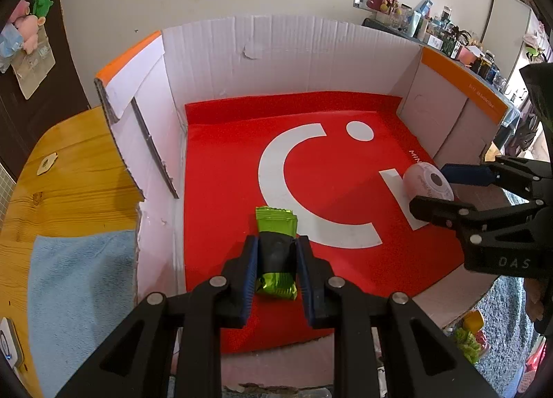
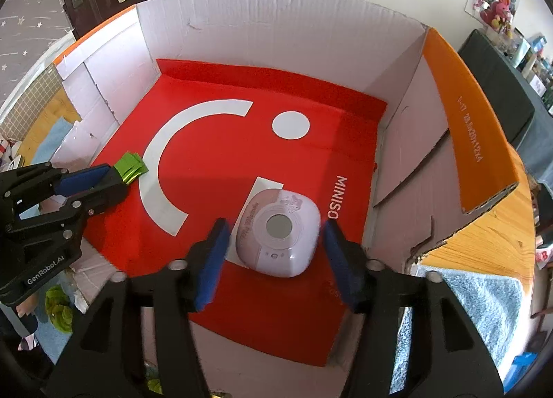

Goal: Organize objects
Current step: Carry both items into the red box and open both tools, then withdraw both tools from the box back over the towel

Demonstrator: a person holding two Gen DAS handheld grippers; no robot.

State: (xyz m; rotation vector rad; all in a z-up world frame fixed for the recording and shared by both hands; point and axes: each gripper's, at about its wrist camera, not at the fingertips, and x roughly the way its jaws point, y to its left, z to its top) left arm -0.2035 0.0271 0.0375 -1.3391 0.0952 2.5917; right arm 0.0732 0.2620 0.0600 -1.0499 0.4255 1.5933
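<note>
Your left gripper [image 1: 276, 259] is clamped on a green snack packet [image 1: 276, 252], its blue pads pressing the packet's dark middle from both sides. The packet's crimped green ends stick out above and below the pads. It sits low over the red bag [image 1: 224, 190] that lines the floor of the cardboard box [image 1: 276, 52], near the box's left wall; whether it touches the bag you cannot tell from here. In the right wrist view the same packet [image 2: 131, 166] shows only as a green end poking past the left gripper [image 2: 103, 176].

Your right gripper [image 2: 276, 242] stands apart, its jaws on either side of a pale pink device [image 2: 280, 232] with a round grey window on top. The pads [image 2: 214, 259] do not press on it: a gap shows on each side. The device lies flat on the red bag, partly over a white stripe of the bag's logo, close to the word MINISO and toward the box's right wall. From the left wrist view the device [image 1: 428, 183] appears between the right gripper's [image 1: 446, 190] fingers at the right edge of the bag.

The two grippers are well apart, each on its own side of the box. The box rests on a wooden table [image 1: 69, 173], with a light blue towel [image 1: 79, 294] lying beside its left wall.
</note>
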